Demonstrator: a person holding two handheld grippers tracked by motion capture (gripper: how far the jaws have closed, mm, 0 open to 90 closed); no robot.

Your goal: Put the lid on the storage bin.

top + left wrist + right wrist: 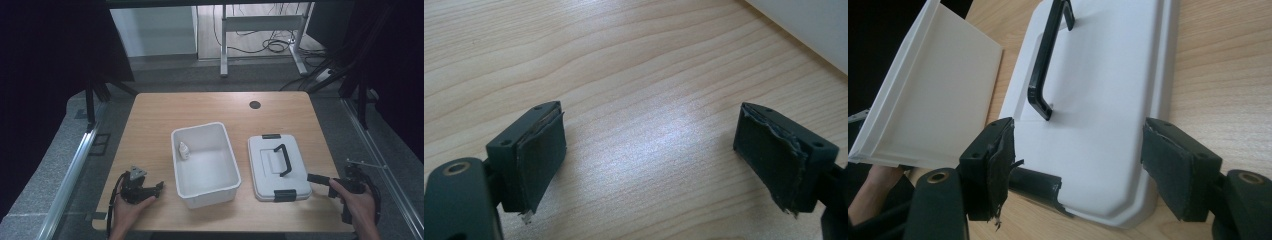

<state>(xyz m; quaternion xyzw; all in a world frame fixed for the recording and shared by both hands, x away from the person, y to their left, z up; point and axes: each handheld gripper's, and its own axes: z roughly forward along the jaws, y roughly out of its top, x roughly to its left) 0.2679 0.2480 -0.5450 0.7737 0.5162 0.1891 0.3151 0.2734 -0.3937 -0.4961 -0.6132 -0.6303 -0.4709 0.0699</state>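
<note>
Pale wood grain covers the table (150,115) where I work, a dark round cable hole (255,105) set near its far edge. A white plastic bin (205,157) stands open at the centre, and a small white dropper bottle (183,150) stands upright inside it against the far-left wall. Just right of the bin, apart from it, its white lid (278,167) lies flat on the wood, a black carrying handle (282,159) raised on top and black latches at its near and far ends.

My left gripper (161,186) rests low at the near-left of the table, just left of the bin, pointing toward it. In the left gripper view its jaws stand wide apart over bare wood, nothing between them, with the bin's white wall (809,25) at the far right corner.

My right gripper (314,178) sits at the near-right, tips just beside the lid's near-right corner. In the right gripper view (1078,165) the jaws gape wide, and the lid's near end (1108,125) and a black latch (1035,182) lie between them; whether a pad touches the lid I cannot tell. Nothing blocks either gripper's way.

Beyond the table, a grey floor, metal desk legs (224,45) and loose cables (270,45).
</note>
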